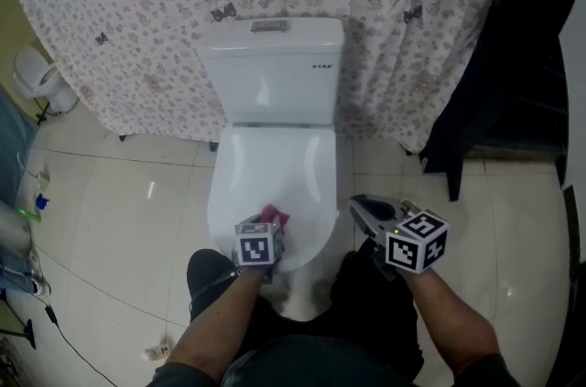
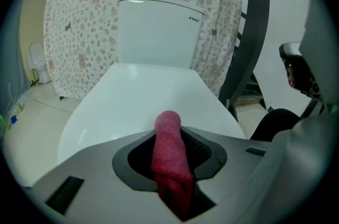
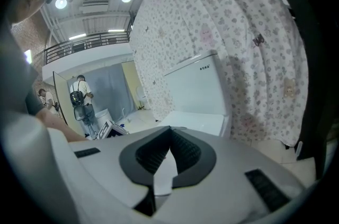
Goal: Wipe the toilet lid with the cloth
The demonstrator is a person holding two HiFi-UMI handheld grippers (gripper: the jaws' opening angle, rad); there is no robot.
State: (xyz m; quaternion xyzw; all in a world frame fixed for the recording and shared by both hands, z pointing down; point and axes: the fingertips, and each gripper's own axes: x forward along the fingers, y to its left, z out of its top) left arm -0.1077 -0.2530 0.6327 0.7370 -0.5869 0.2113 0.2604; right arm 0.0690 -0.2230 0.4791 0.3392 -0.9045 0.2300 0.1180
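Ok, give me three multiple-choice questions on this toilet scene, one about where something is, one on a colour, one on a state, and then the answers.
1. Where does the cloth lie?
A. in a bucket
B. on a shelf
C. on the front of the toilet lid

2. What colour is the cloth?
A. pink-red
B. blue
C. yellow

3. How do the left gripper's jaws stand?
A. apart and empty
B. shut on the cloth
C. shut on a brush

Answers:
1 C, since the head view shows it at the lid's near end.
2 A, since the head view and the left gripper view both show it pink-red.
3 B, since the left gripper view shows the cloth pinched between the jaws.
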